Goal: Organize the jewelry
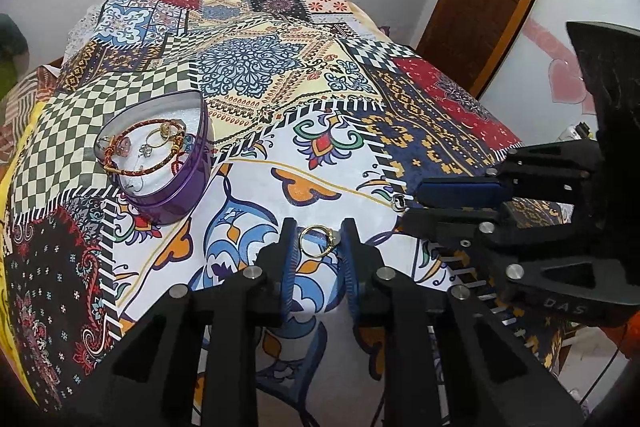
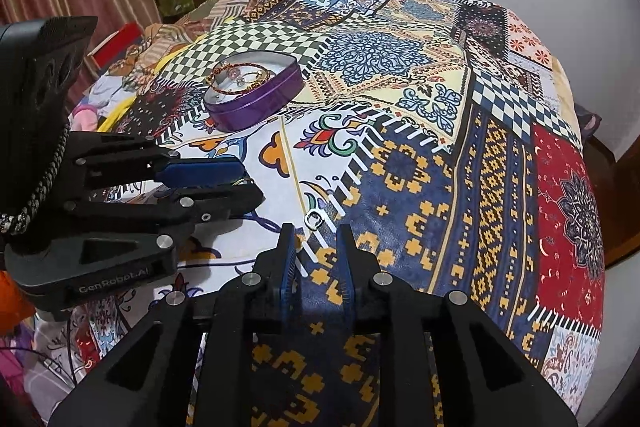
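The gold ring (image 1: 318, 241) lies flat on the patterned bedspread (image 1: 280, 99) near its front edge, framed between my left gripper (image 1: 318, 239) fingertips, whose jaws stand slightly apart without pinching it. I judge it light, hard and slippery; I'd take it across the band, not the stone. A small silver ring (image 2: 314, 220) lies just ahead of my right gripper (image 2: 316, 239), also slightly parted and empty. The purple heart tin (image 1: 168, 167), holding bracelets, sits toward the left edge.
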The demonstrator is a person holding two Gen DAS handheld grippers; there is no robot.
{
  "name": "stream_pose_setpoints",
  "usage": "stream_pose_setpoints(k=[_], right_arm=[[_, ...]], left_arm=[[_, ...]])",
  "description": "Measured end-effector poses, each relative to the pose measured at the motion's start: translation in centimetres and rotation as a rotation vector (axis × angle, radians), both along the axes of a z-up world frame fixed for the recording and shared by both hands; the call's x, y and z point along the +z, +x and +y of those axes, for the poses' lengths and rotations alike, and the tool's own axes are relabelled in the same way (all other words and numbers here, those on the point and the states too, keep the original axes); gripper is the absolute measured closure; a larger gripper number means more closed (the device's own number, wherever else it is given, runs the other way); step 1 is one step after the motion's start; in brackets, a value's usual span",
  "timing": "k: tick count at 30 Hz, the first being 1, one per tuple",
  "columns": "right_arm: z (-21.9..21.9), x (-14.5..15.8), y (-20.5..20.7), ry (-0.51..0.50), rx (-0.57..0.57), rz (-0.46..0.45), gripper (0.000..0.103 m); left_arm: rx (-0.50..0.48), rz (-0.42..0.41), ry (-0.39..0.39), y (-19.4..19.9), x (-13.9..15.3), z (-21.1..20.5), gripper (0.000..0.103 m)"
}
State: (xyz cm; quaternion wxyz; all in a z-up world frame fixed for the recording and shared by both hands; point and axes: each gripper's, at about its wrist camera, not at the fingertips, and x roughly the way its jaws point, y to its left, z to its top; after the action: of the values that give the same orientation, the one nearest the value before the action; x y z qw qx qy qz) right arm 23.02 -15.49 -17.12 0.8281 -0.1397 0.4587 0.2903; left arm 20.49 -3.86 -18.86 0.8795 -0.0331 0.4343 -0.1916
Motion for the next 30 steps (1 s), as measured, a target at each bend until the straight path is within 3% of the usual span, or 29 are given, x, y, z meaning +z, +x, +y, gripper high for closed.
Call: stream_pose_setpoints(k=[10,12,19,30], right_arm=[[1.3,-0.7,0.3,-0.039,0.003,-0.042,0.085],[1.4,-0.7,0.0,-0.035,0.019,-0.043,0.093],[1.2,-0.2,0.2,-0.008,-0.017,-0.032,0.093],[1.8,4.6,0.8,0.085,-0.038,-0.117,0.093]], left_arm=[[0.008,-0.014,-0.015,-0.6,0.1,0.4,0.083],[0.012,-0.016,-0.015,-0.7,0.2,0.5,0.083],[0.031,-0.045,-0.017,-1.2,1.3,1.1,0.083],[0.099,-0.142,-0.004,-1.4,4.7,3.3,0.083]])
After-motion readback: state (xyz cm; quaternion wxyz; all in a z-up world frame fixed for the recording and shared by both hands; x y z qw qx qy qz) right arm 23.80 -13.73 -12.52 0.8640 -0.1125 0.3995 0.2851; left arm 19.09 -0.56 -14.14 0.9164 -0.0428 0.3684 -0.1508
